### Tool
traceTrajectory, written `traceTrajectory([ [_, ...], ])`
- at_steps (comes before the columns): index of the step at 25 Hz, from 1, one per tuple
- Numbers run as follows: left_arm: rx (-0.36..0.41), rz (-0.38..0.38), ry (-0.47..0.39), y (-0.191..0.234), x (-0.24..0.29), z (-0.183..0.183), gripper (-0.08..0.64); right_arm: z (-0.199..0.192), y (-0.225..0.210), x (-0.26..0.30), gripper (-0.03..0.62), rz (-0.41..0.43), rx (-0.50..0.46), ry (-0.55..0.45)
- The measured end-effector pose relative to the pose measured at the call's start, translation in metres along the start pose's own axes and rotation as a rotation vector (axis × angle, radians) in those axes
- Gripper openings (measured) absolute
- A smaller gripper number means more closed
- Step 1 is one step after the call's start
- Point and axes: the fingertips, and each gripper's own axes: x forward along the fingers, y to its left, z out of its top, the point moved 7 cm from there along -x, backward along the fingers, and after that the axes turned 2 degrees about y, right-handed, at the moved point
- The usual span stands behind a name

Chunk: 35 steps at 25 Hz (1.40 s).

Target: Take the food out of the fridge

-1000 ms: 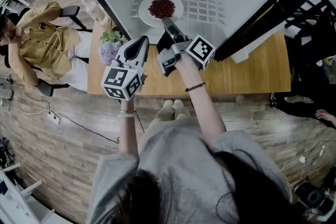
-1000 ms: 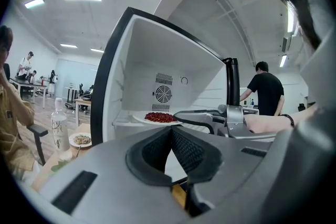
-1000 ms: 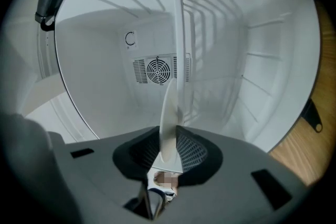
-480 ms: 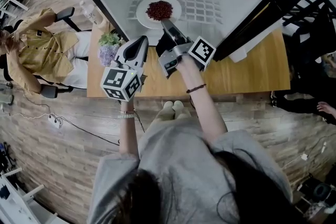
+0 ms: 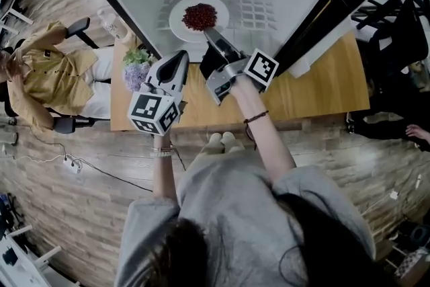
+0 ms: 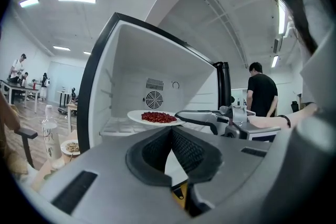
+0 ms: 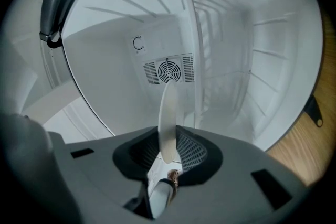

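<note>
Inside, ribbed right tongs pinch the round white plate.

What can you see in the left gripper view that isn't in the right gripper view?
Only the left gripper view: the red food heaped on the plate, the right gripper holding its rim from the side, and a bottle. Only the right gripper view: the plate edge-on, pinched between that gripper's own fingers. Both: the plate, the fridge with its white inside, and its round fan vent.
</note>
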Motion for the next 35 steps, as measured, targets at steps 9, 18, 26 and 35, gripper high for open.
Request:
traceTrajectory([
  [9, 0.015, -0.02, -0.019, -0.011, -0.01, 0.006, 0.008, -0.001, 0.013, -0.013, 0.081, 0.025, 0.006, 0.045],
  [18, 0.022, -0.029, -0.031, -0.026, -0.019, 0.007, 0.008, -0.006, 0.021, -0.031, 0.081, 0.043, 0.024, 0.091],
  [26, 0.024, -0.032, -0.025, -0.036, -0.028, 0.006, 0.008, -0.011, 0.017, -0.053, 0.081, 0.03, 0.042, 0.117],
  [35, 0.009, -0.028, -0.022, -0.044, -0.034, -0.001, 0.008, -0.013, 0.014, -0.077, 0.081, 0.04, 0.056, 0.14],
])
